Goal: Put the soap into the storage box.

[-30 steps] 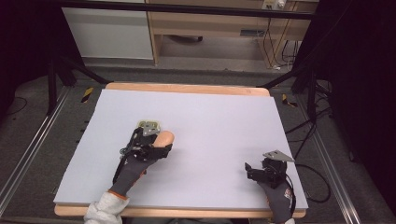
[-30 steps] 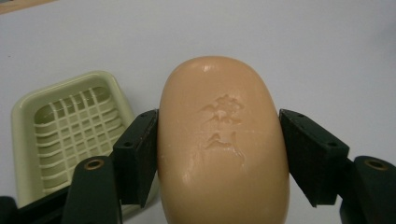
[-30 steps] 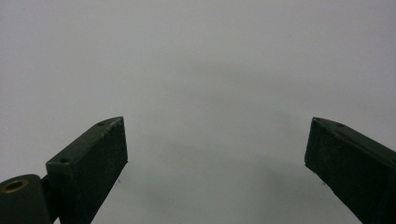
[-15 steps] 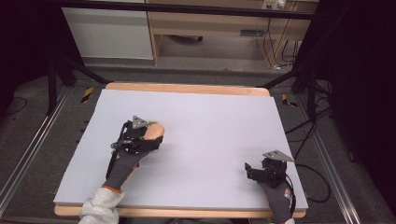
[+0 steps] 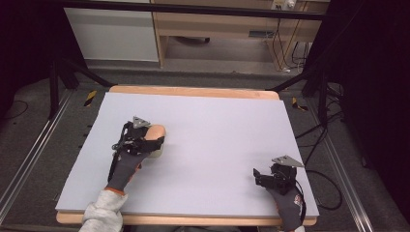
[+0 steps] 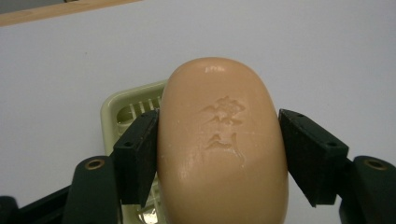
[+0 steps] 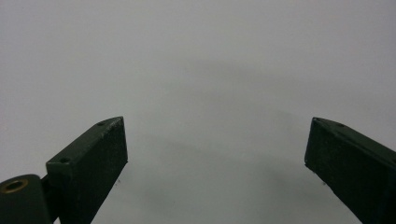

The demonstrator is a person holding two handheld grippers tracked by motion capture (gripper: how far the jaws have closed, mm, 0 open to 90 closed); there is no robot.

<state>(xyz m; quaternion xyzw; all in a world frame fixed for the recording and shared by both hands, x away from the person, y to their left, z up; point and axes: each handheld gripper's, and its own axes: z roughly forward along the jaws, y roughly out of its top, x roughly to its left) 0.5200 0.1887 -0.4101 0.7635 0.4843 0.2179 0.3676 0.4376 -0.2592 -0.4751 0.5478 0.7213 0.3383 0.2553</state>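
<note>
— Pale lavender-grey tabletop [image 5: 217,145] with a wooden edge, standing on grey carpet before light cabinets and dark stands. Looking at what on the left?

— Left gripper [image 6: 219,144] clamping a peach-coloured bar of soap [image 6: 222,144], one black jaw pressing each long side. Embossed mark facing up toward the camera.

— Soap sitting where exactly?

— Being held over the left-centre of the board, just above a pale green soap dish [image 6: 128,109]. Dish peeking out behind and below the bar, ribbed floor partly showing. Touching the dish or not: cannot tell.

— And from above?

— Gloved left hand [image 5: 126,162] reaching in from the bottom, soap [image 5: 153,133] poking past the gripper, grey triangular plate on top.

— Right side?

— Right gripper [image 7: 215,154] resting near the front right corner, jaws spread wide, gripping nothing, facing bare tabletop. Gloved right hand [image 5: 285,200] wrapping it, cable trailing off the edge.
</note>
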